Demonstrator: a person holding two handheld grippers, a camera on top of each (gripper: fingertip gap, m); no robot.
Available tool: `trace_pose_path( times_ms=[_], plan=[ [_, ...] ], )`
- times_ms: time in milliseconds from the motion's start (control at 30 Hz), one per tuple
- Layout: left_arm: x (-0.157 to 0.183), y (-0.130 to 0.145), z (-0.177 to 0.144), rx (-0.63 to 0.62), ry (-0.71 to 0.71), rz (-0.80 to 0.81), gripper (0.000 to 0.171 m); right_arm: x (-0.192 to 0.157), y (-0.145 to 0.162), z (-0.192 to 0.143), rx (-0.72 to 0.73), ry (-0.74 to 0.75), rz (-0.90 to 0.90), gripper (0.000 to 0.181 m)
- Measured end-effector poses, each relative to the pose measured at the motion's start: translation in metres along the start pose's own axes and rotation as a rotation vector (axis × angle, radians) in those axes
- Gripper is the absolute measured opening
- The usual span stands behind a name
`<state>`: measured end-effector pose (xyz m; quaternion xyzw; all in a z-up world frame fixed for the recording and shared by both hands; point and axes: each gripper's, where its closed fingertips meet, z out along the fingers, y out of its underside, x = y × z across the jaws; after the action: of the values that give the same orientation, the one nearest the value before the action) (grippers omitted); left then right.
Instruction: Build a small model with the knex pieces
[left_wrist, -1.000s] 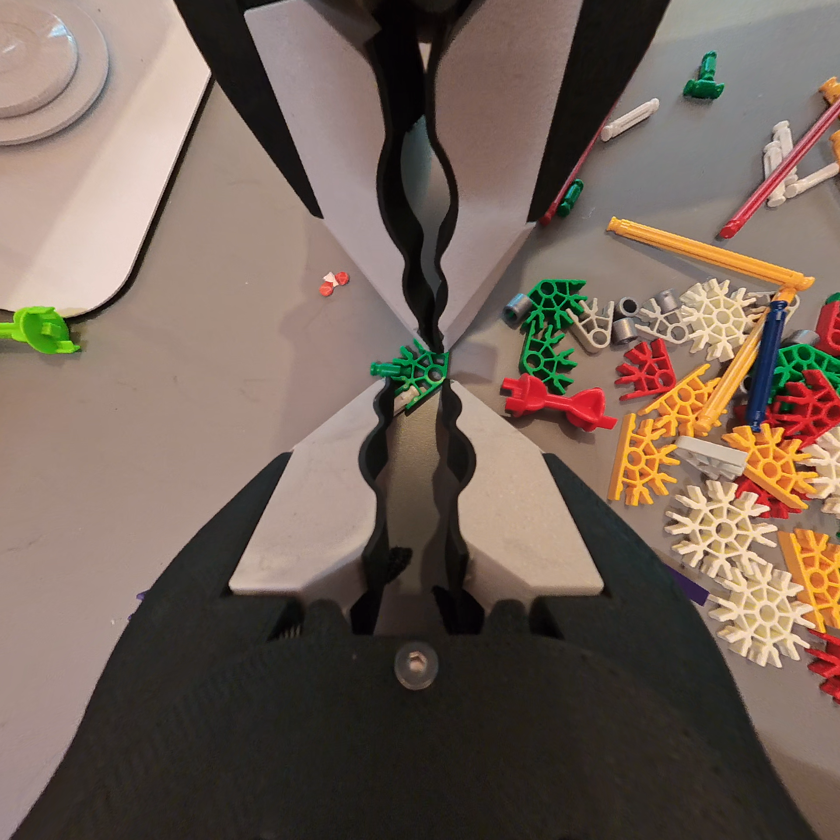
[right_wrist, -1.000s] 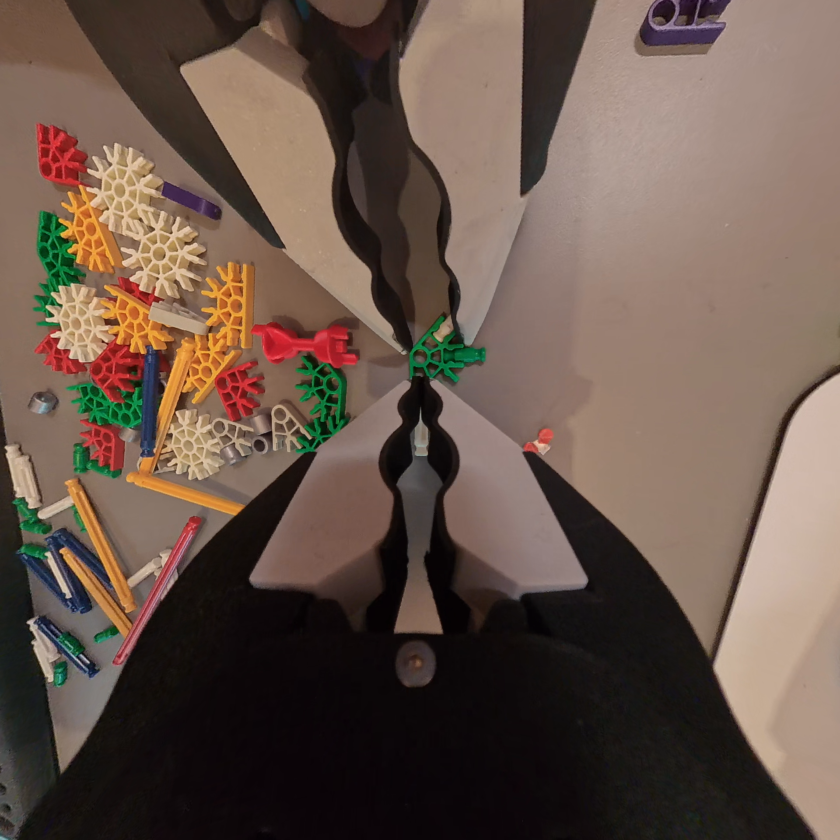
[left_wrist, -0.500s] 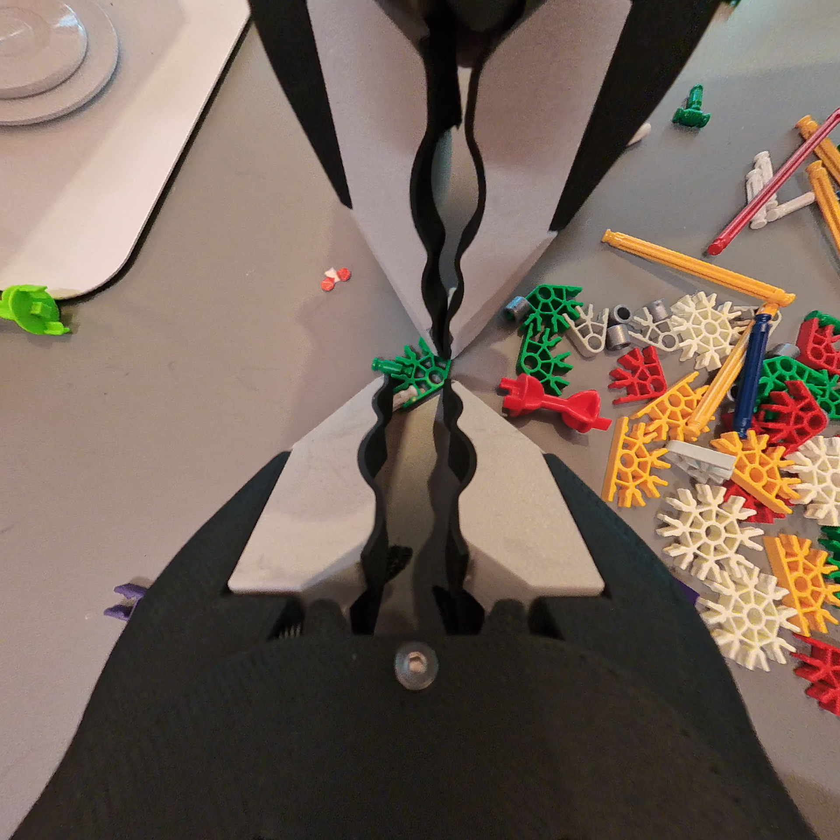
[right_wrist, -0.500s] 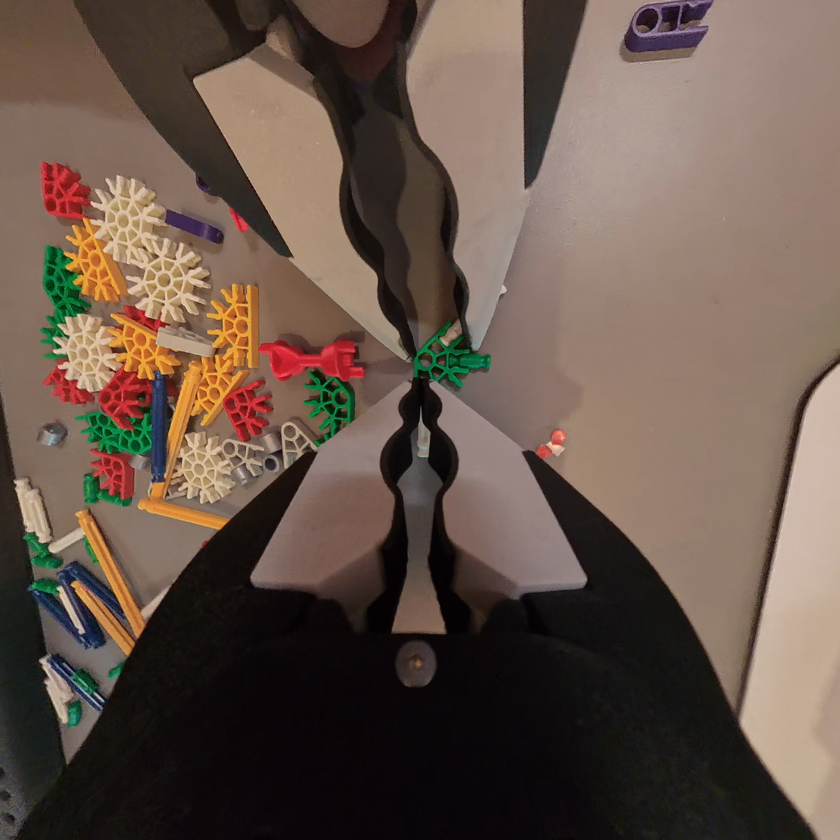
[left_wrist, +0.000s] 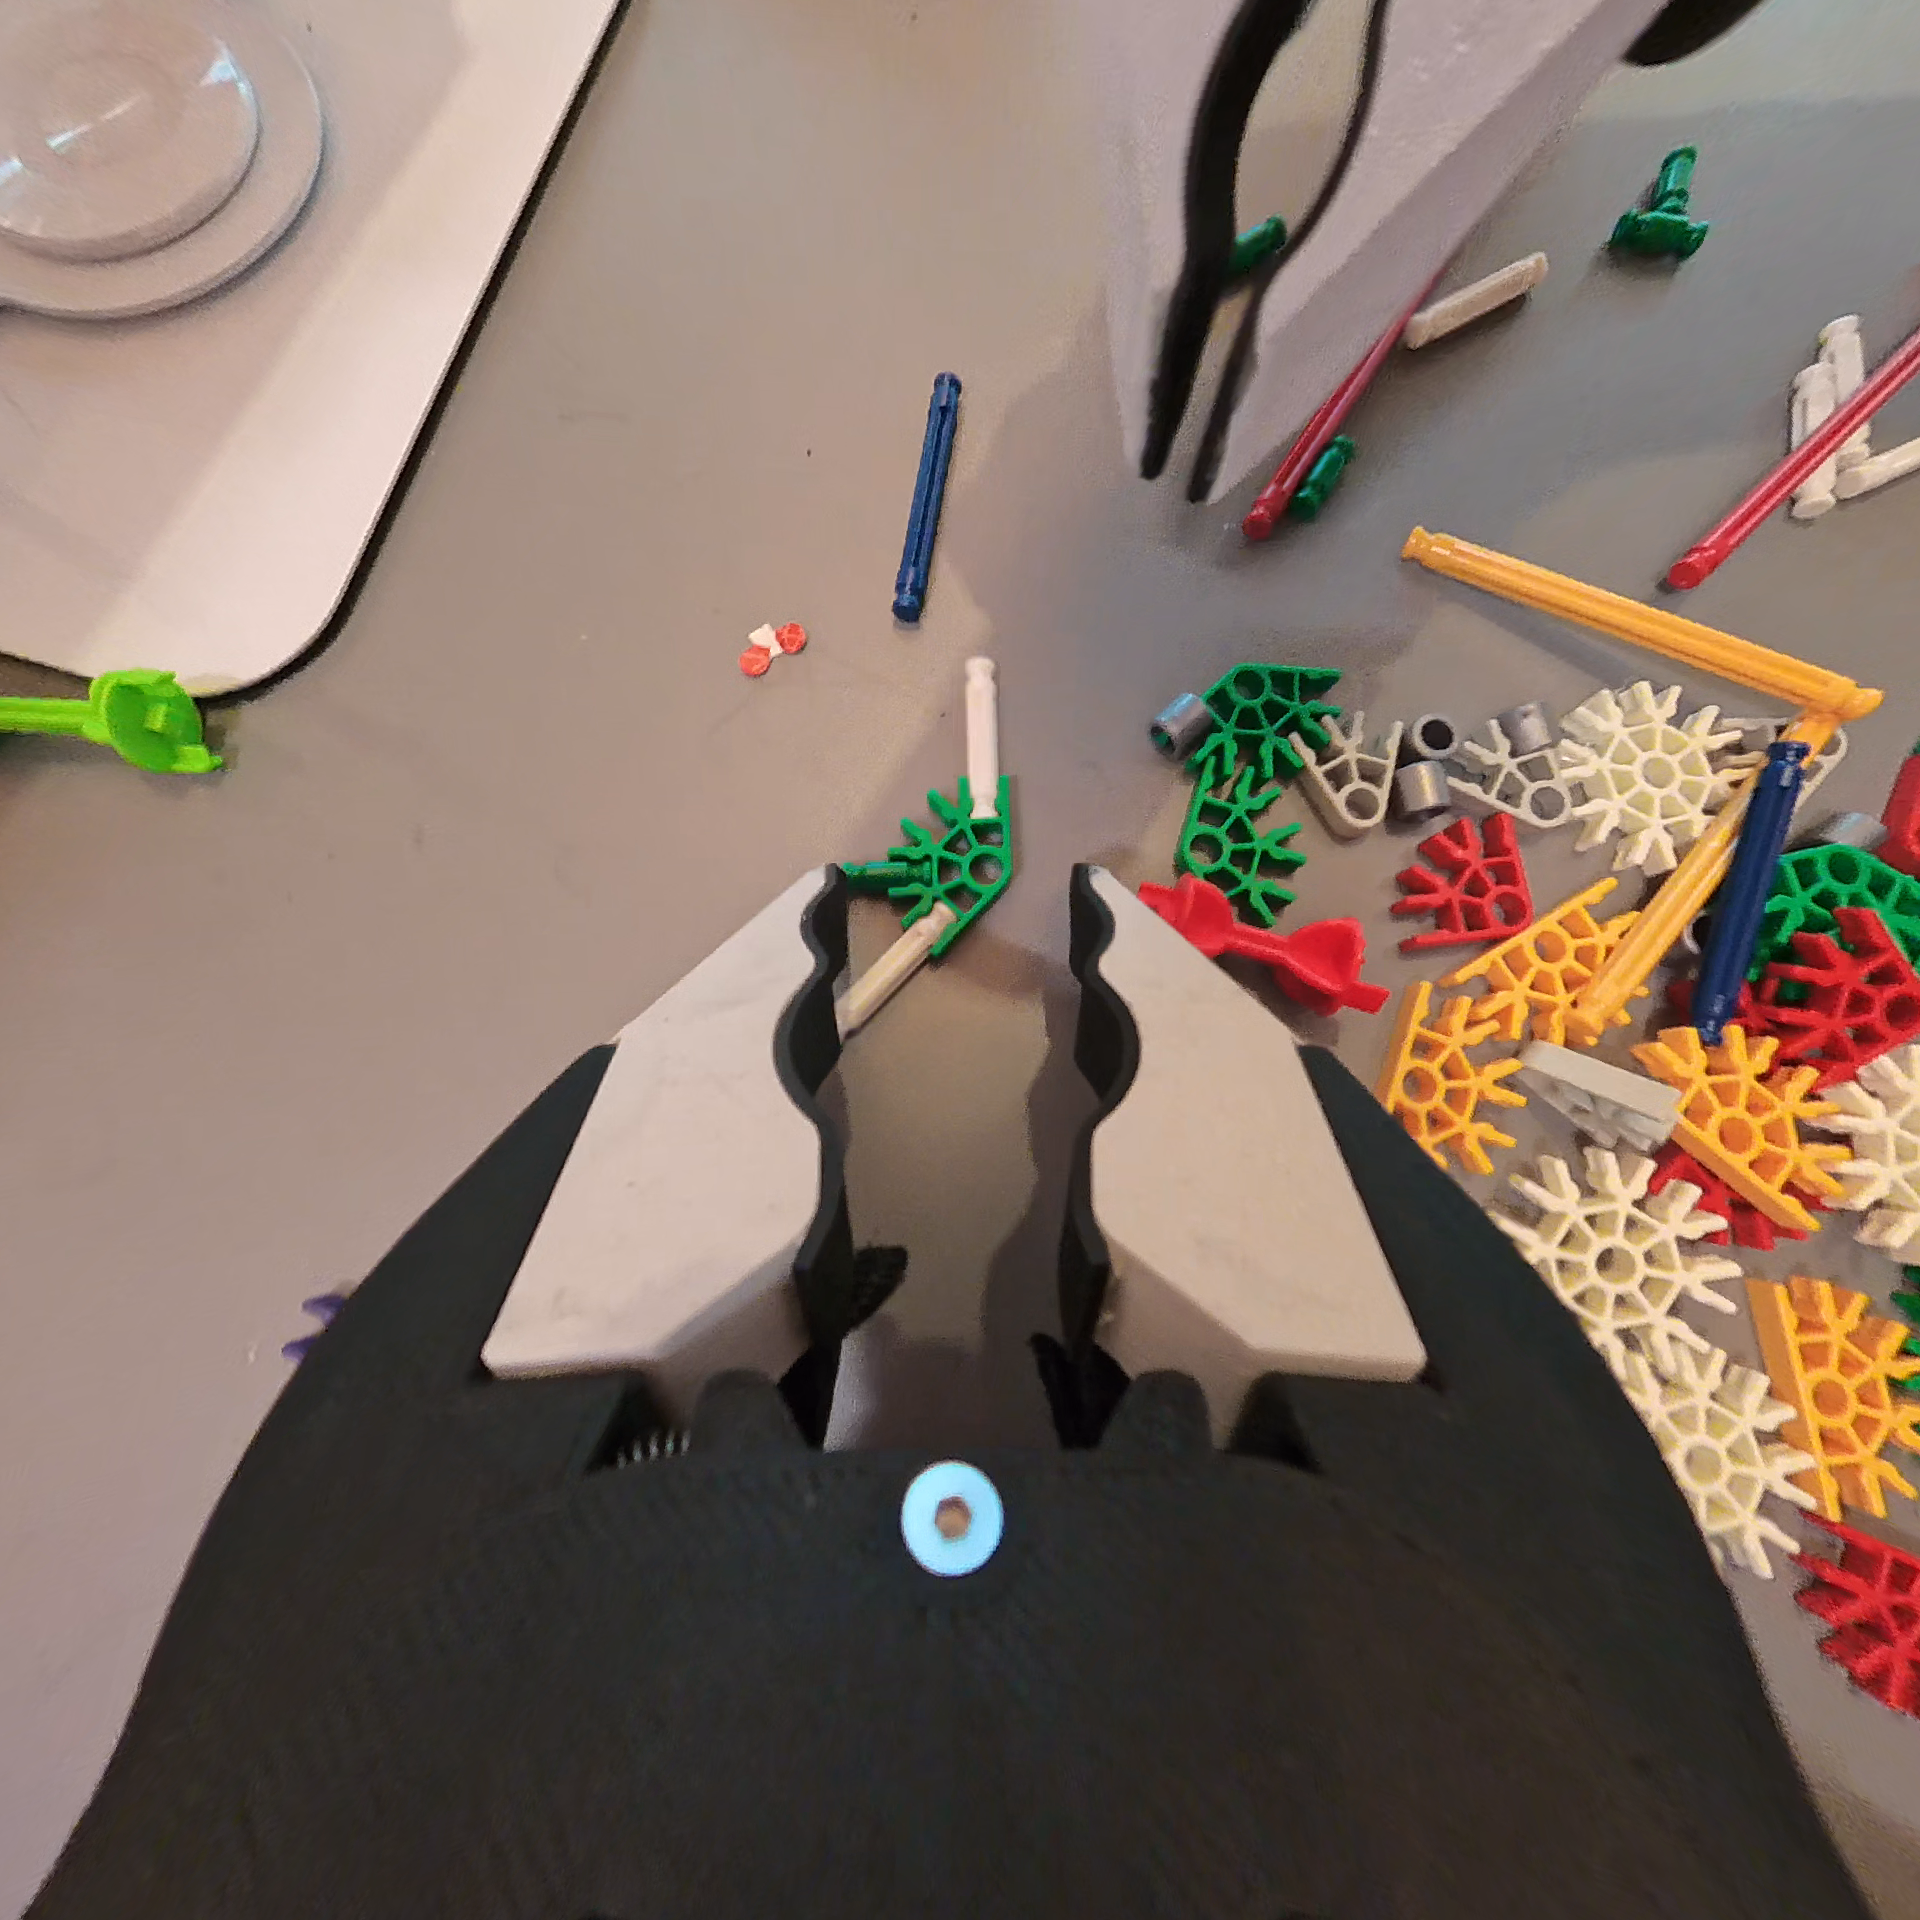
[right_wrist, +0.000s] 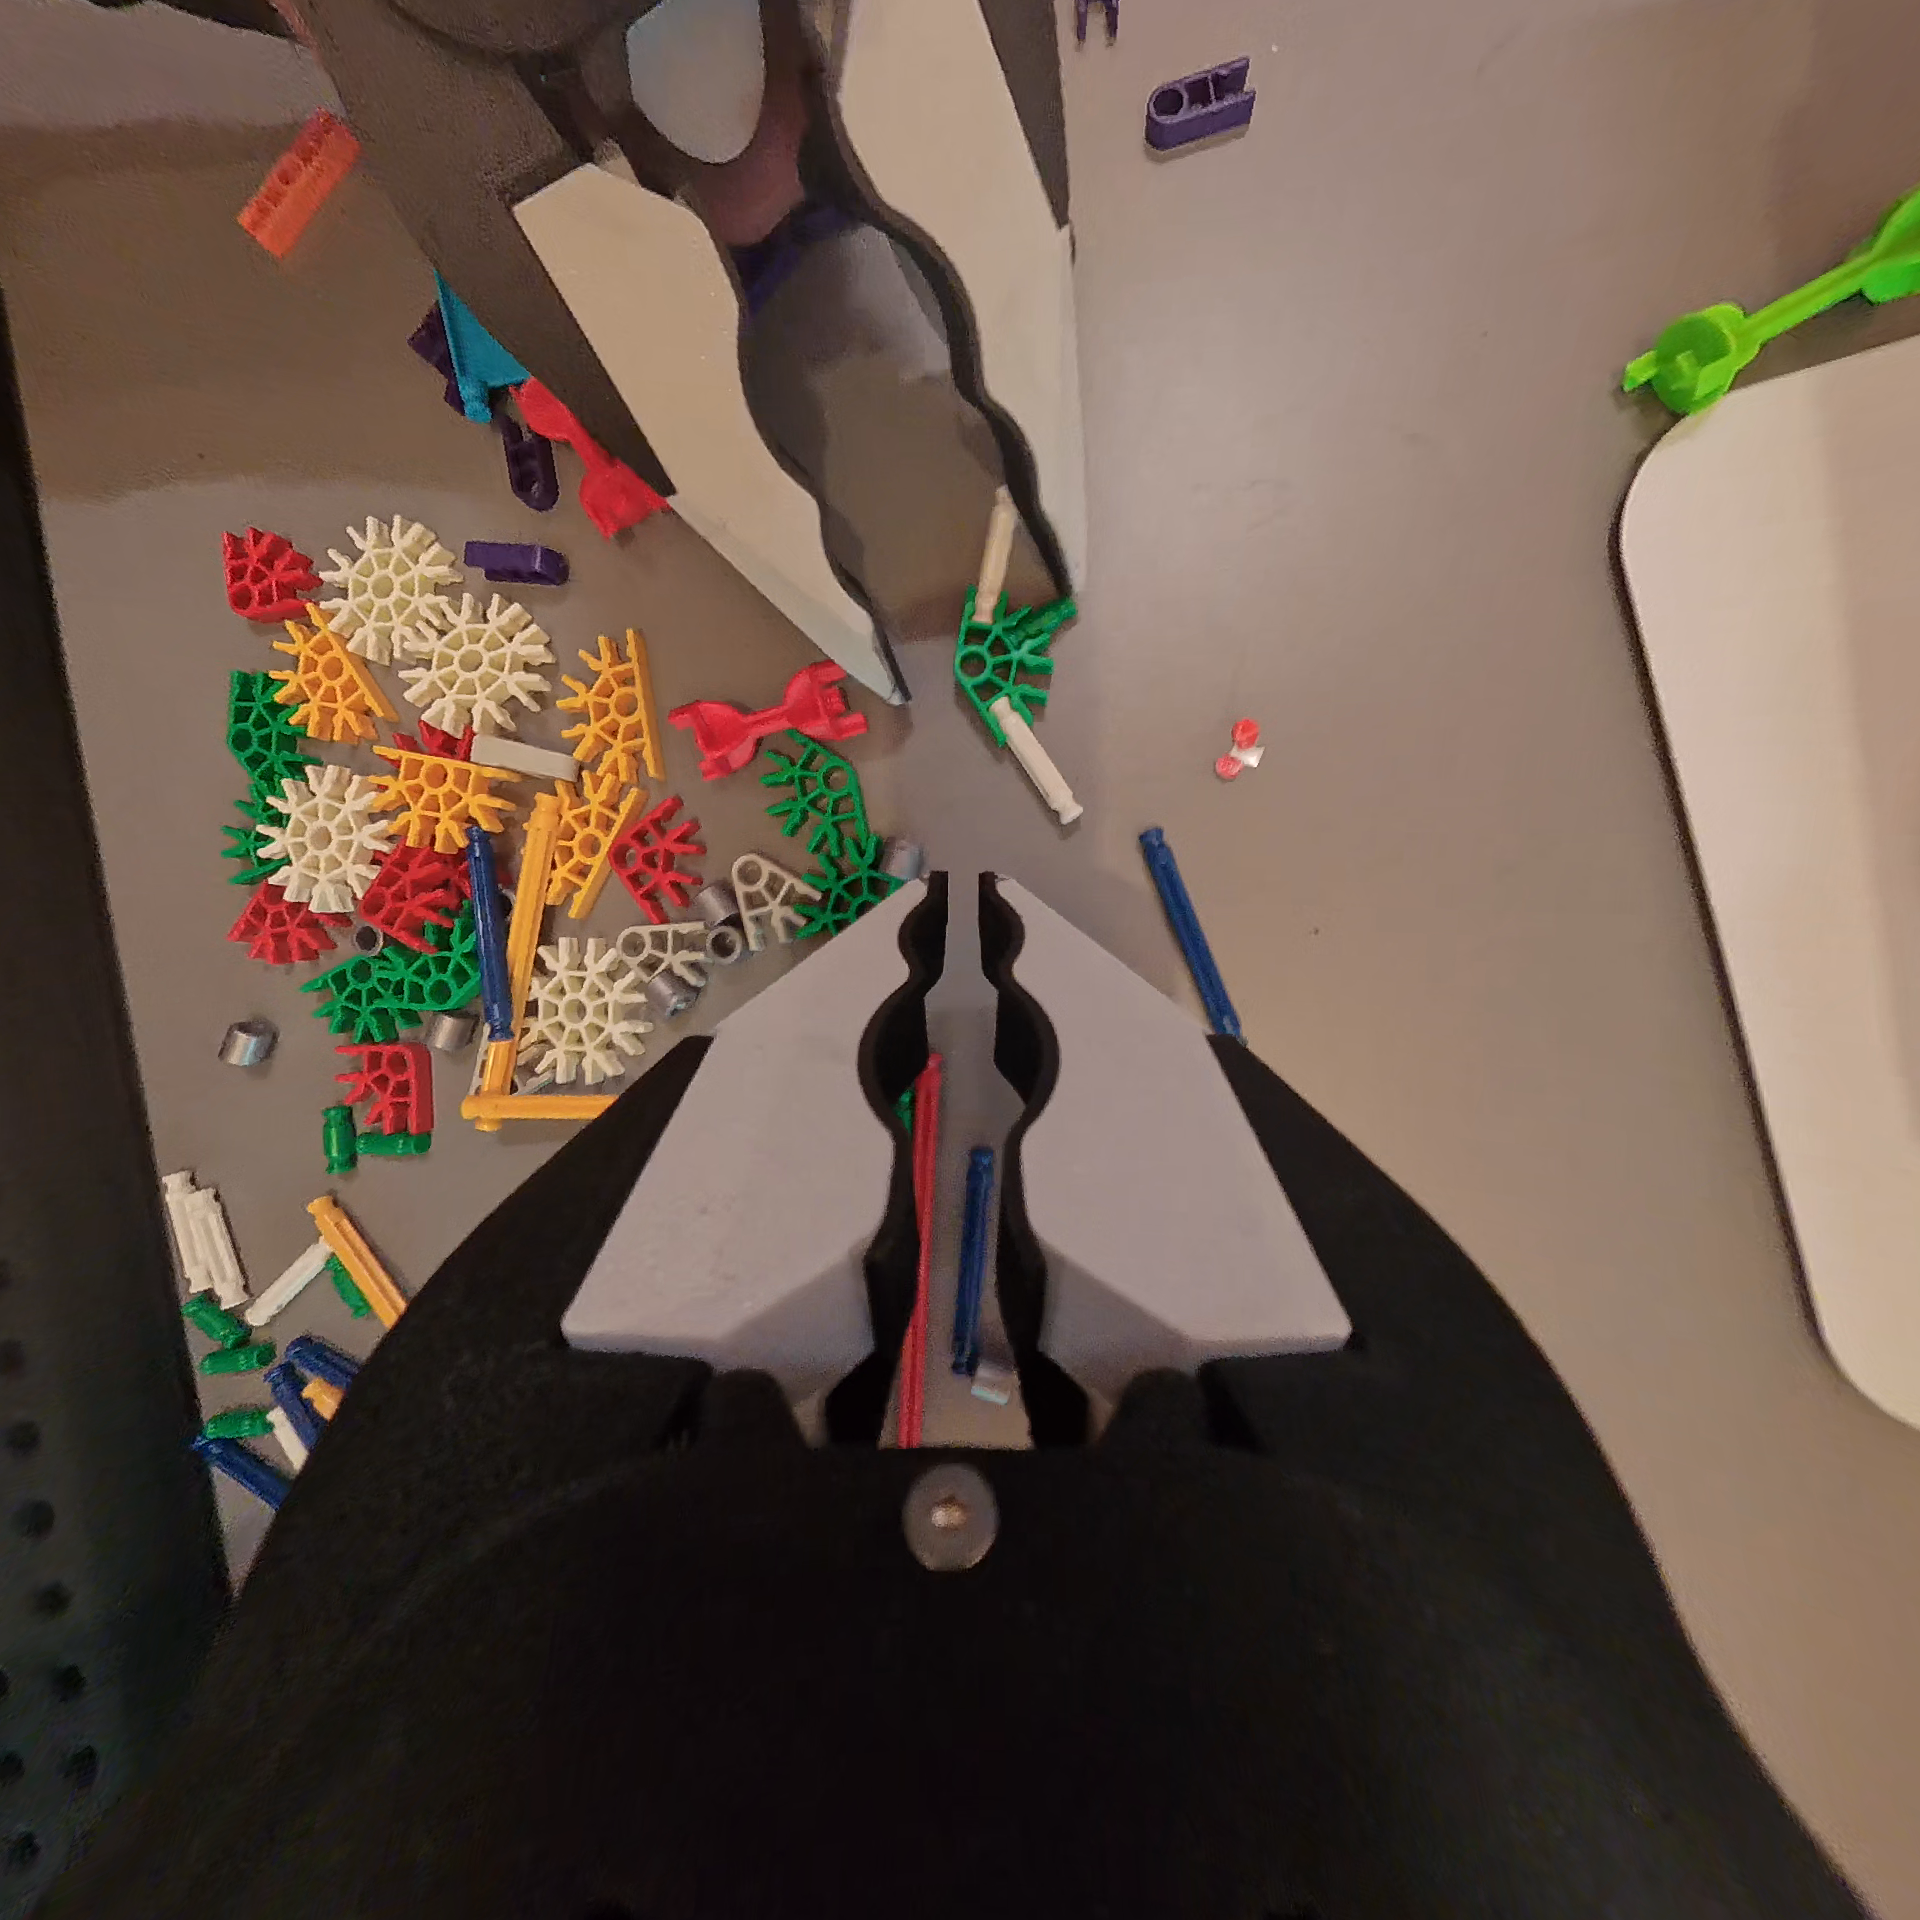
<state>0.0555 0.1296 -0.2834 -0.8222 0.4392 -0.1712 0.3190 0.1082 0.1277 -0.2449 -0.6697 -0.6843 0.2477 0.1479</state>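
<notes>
- Currently the left gripper (left_wrist: 951, 883) has its jaws spread wide with nothing between them; its tips sit just short of the green fan-shaped plastic connector (left_wrist: 961, 862), left finger beside the connector's green stub.
- That connector lies flat on the grey tabletop (left_wrist: 520, 935) with two white plastic rods (left_wrist: 979, 722) plugged into it, one pointing away, one running back under the left finger.
- Right gripper (right_wrist: 963, 888): jaws nearly together, only a thin slit, nothing pinched; it stands well apart from the connector.
- Open room: bare tabletop to the left of the connector, out to the white rounded-corner board (left_wrist: 312, 416); only a small red-and-white scrap (left_wrist: 771, 649) and a loose dark blue plastic rod (left_wrist: 927, 497) lie there.
- Tight side: red double-ended plastic piece (left_wrist: 1262, 940) sits just beside the left gripper's right finger, then the heap of white, yellow, red and green connectors (left_wrist: 1662, 1039).
- A lime green plastic piece (left_wrist: 135, 722) touches the board's edge.
- No writing readable.
</notes>
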Motion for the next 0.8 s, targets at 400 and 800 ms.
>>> trace_pose_path(
  times_ms=[400, 800],
  plan=[
    [-0.006, 0.009, -0.002, -0.074, 0.034, 0.047, 0.020, -0.027, 0.011, -0.028, 0.106, 0.012, 0.048, 0.003],
    [-0.033, 0.037, -0.031, -0.156, 0.014, 0.119, 0.035, -0.044, 0.017, -0.043, 0.144, -0.021, 0.057, 0.010]
  ],
)
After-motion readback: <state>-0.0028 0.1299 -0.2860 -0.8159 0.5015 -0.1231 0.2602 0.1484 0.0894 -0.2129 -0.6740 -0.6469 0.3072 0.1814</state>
